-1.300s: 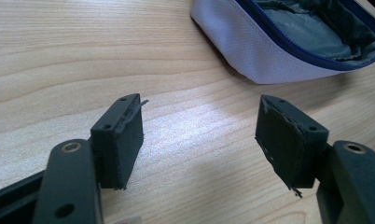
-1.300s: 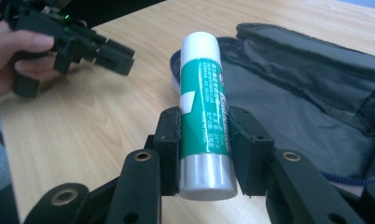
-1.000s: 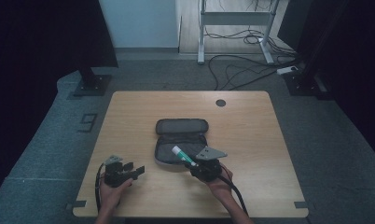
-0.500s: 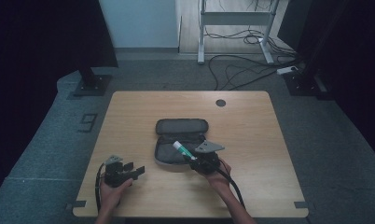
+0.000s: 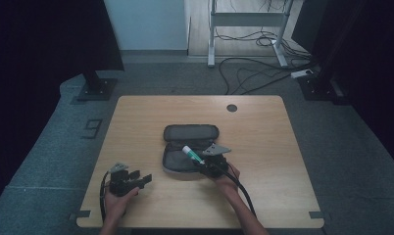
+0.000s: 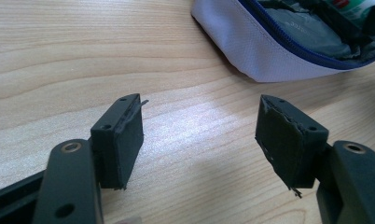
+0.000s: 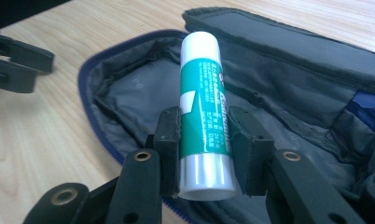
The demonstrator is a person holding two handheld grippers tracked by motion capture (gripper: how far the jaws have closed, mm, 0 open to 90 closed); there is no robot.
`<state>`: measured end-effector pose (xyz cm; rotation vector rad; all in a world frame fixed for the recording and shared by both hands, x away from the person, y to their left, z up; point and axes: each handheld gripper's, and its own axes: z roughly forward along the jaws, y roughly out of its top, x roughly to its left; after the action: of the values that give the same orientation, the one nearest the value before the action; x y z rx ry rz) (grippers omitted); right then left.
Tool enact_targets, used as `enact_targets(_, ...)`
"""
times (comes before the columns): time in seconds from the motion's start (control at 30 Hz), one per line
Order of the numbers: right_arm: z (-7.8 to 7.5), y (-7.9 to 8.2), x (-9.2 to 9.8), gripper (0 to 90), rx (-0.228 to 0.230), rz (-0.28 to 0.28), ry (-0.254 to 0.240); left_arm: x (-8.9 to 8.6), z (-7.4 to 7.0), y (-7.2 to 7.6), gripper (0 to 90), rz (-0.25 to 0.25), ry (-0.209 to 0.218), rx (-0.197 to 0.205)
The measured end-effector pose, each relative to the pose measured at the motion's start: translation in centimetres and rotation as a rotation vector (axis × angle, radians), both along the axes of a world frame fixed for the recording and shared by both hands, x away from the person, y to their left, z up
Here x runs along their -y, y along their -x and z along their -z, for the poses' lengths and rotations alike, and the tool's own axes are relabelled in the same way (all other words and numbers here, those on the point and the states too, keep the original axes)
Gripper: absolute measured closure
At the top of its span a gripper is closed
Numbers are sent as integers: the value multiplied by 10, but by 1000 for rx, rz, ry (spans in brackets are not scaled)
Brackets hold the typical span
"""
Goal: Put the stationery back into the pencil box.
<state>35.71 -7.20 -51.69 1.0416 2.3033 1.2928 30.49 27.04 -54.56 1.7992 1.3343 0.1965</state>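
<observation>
High view: on the desk, nearer its front edge than its back, the right gripper (image 5: 199, 161), clamped on a green-and-white glue stick (image 5: 191, 154), has edged left and lower over the past second, carrying the stick above the open pencil case (image 5: 178, 164). This suggests the stick is about to be placed inside. The left gripper (image 5: 142, 180), jaws apart and empty, rests near the front left corner.

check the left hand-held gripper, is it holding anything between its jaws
No, the left hand-held gripper has its jaws wide apart with just the bare light wooden table between them.
</observation>
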Motion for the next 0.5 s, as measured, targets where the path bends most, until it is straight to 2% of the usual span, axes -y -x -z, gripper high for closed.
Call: enact_targets(0.5, 10, -11, -2, 650, 2, 40, 64, 1, 1, 0, 323, 3, -4, -3)
